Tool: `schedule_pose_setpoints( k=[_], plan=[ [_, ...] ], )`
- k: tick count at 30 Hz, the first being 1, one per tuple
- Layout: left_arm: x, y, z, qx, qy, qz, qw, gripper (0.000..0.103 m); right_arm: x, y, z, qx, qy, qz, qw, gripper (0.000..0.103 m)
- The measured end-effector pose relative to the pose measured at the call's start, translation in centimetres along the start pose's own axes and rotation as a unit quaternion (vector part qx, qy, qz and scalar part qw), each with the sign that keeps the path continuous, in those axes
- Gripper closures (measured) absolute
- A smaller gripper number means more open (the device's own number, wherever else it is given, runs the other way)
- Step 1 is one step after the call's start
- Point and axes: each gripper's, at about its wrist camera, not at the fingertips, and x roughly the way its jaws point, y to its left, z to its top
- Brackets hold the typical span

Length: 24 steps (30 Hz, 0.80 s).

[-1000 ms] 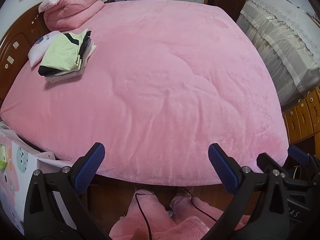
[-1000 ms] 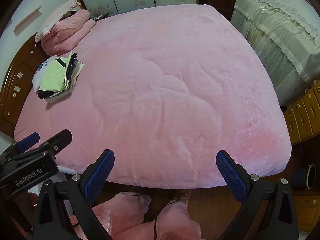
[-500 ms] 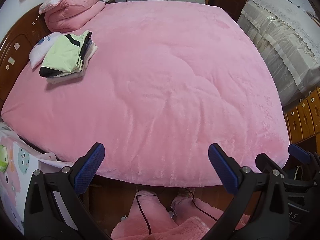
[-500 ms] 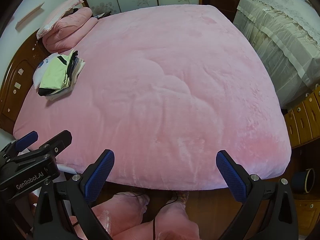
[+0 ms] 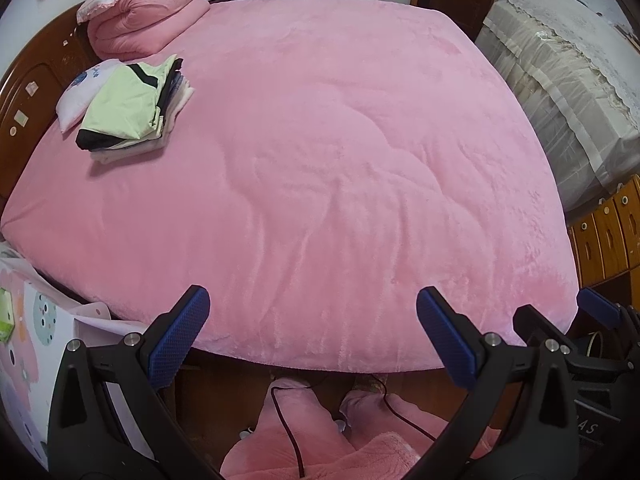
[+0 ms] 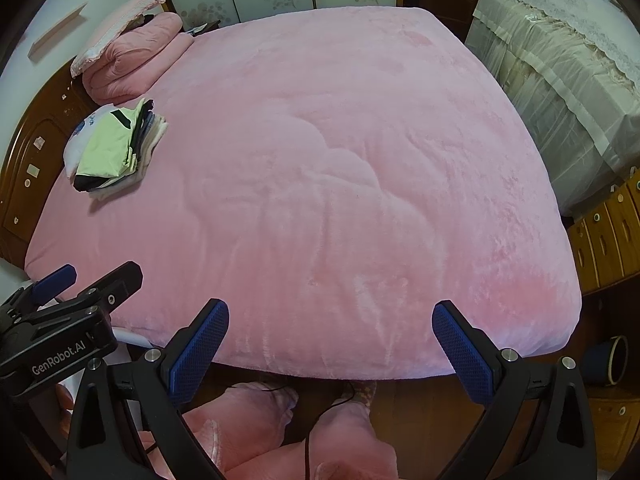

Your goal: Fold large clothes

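Note:
A stack of folded clothes (image 5: 132, 114), pale green on top with black and white layers below, lies at the far left of the pink bed cover (image 5: 340, 168); it also shows in the right wrist view (image 6: 116, 148). My left gripper (image 5: 312, 334) is open and empty, held above the bed's near edge. My right gripper (image 6: 330, 346) is open and empty beside it, also over the near edge. The left gripper's side shows in the right wrist view (image 6: 68, 312).
A folded pink quilt (image 5: 144, 20) and a pillow sit at the head by the wooden headboard (image 5: 24, 92). A small white pillow (image 5: 80, 92) lies under the stack. A covered sofa (image 5: 568, 92) and wooden drawers (image 5: 608, 232) stand right. Pink-trousered legs (image 5: 304, 432) stand below.
Both grippers have drifted slightly, so the bed sits a little lower in both views. Both stay open and empty. The clothes stack has not moved.

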Motion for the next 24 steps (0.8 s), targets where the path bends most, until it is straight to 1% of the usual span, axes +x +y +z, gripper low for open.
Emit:
schedule_pose_setpoints(
  k=[10, 24],
  plan=[
    [0.2, 0.3, 0.1, 0.008, 0.001, 0.008, 0.9999, 0.001, 0.2, 0.2, -0.1, -0.005, 0.001, 0.000, 1.000, 0.000],
    [0.3, 0.1, 0.4, 0.013, 0.001, 0.006, 0.9999, 0.001, 0.4, 1.0, 0.0, 0.002, 0.002, -0.004, 1.000, 0.000]
  ],
)
